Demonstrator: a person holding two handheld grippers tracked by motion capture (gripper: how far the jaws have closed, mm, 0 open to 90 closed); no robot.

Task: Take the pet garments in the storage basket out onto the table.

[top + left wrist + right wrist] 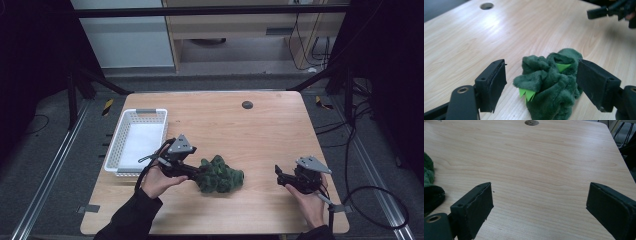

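**Left gripper lines up on the green plush**

The wooden table spreads wide, and at its left edge sits the white basket, its floor bare and just beyond the person's left hand. Near the table's front, a little left of centre, lies the dark green plush toy — crumpled in a heap, bright green felt points showing in the left gripper view. The left gripper has its jaws spread wide, one on each side of the toy, the right jaw touching or almost touching the fur, the left one apart. This looks like the approach-to-grasp step. The next move calls for a firm squeeze on the soft bulk, then likely a lift leftward toward the basket. The right gripper waits well to the right — jaws wide over bare wood, holding nothing.
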